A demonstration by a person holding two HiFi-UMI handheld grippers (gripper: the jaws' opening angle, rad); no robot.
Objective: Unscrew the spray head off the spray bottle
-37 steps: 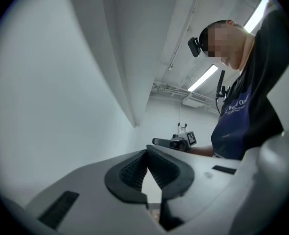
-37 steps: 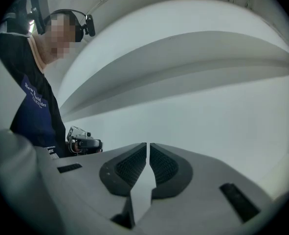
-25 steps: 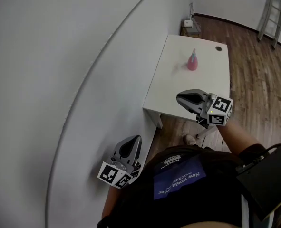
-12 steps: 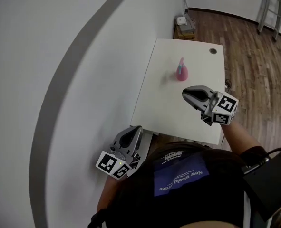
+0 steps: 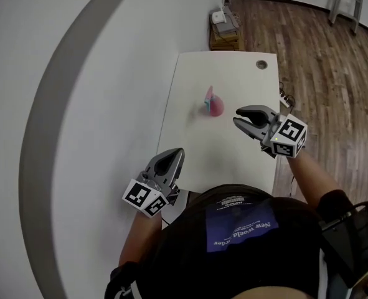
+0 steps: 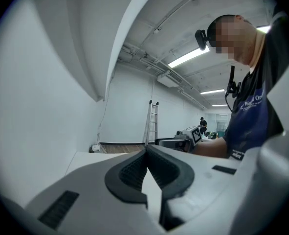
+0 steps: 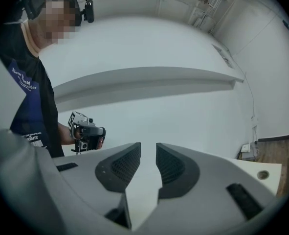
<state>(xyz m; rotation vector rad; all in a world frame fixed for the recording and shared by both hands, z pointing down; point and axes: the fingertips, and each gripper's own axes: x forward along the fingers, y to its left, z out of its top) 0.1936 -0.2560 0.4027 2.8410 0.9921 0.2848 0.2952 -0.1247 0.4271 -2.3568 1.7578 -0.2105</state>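
A pink spray bottle (image 5: 213,103) with a pale spray head stands upright near the middle of the white table (image 5: 233,148). My right gripper (image 5: 238,119) hovers over the table just right of the bottle, apart from it. Its jaws have just been opening and now stand a little apart with nothing between them (image 7: 148,153). My left gripper (image 5: 176,154) is at the table's near left corner, well short of the bottle. It is shut and empty (image 6: 145,152). Neither gripper view shows the bottle.
A curved white wall (image 5: 78,104) runs along the table's left side. The table has a round cable hole (image 5: 261,64) at its far end. Beyond it a small wooden stand (image 5: 223,30) sits on the plank floor, and a ladder (image 5: 339,5) leans at the far right.
Both grippers have moved forward to the table, and the bottle now lies much closer to them. The right gripper's jaws have parted slightly. The left gripper stays shut.
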